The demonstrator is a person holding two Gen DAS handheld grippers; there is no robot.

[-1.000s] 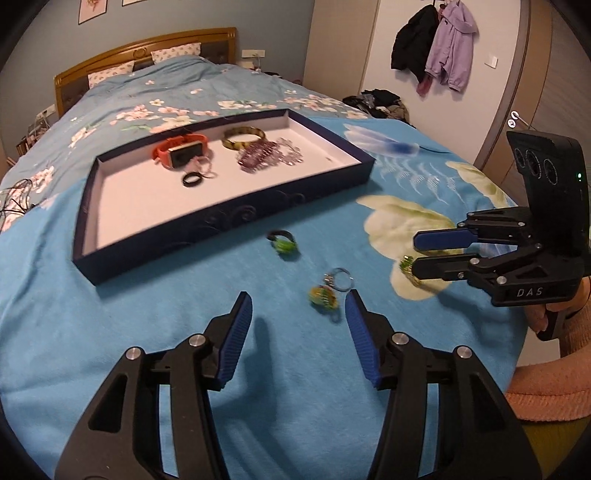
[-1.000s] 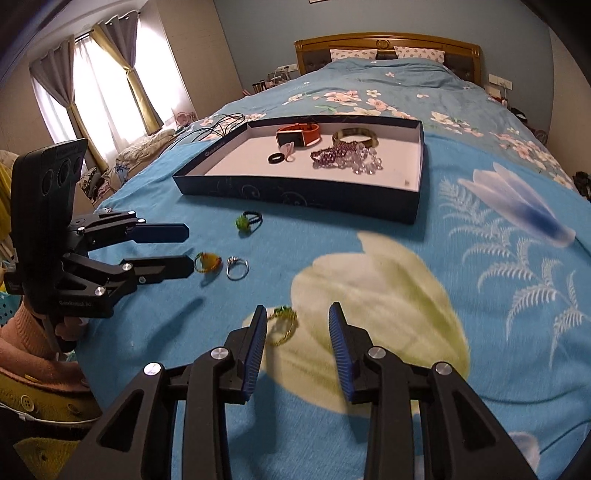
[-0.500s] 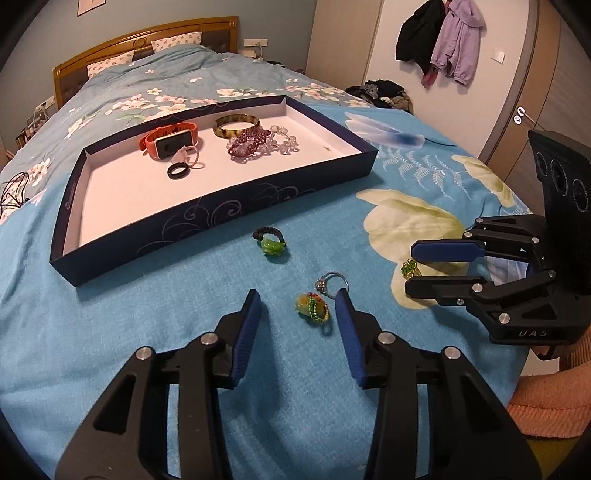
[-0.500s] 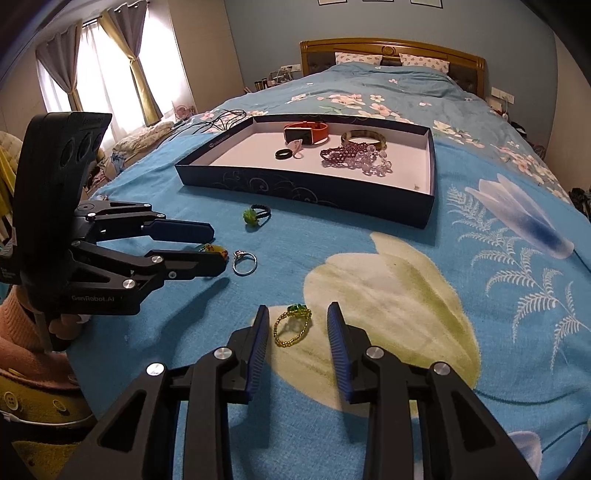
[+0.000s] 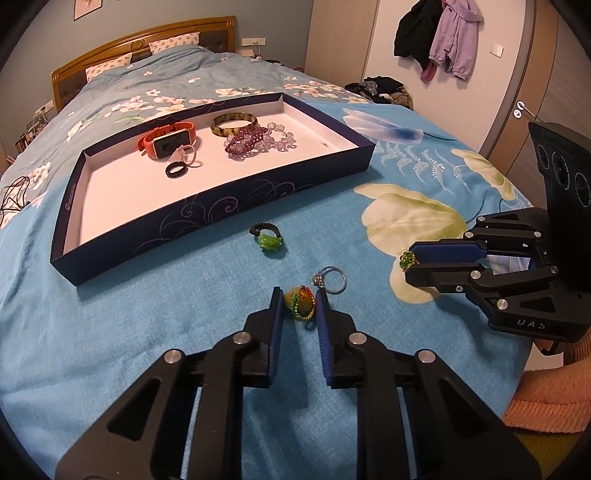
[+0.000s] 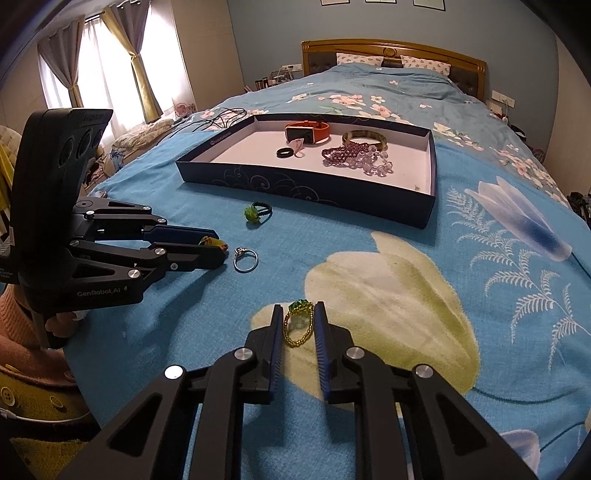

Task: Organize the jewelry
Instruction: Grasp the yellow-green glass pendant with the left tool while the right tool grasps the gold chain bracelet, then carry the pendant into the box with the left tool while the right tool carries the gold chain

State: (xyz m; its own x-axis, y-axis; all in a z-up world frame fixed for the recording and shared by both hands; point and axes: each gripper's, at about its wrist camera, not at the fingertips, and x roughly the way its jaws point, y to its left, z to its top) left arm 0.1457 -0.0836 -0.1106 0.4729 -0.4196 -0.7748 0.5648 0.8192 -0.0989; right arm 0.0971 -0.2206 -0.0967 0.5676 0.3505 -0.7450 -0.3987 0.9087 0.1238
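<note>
A dark blue tray with a white floor lies on the bed and holds a watch, bangle, bead bracelets and rings. My left gripper is closed around a yellow-green beaded ring on the blanket; it also shows in the right wrist view. My right gripper is closed around a gold beaded ring with a green stone, seen in the left wrist view at its tips. A silver ring and a green-stone black ring lie loose on the blanket.
The tray also shows in the right wrist view. The bed's blue floral blanket spreads around. Cables lie at the bed's far left edge. Clothes hang on the wall beyond the bed.
Both grippers moved forward and narrowed their jaws around a beaded ring each; the left one closed from wide open.
</note>
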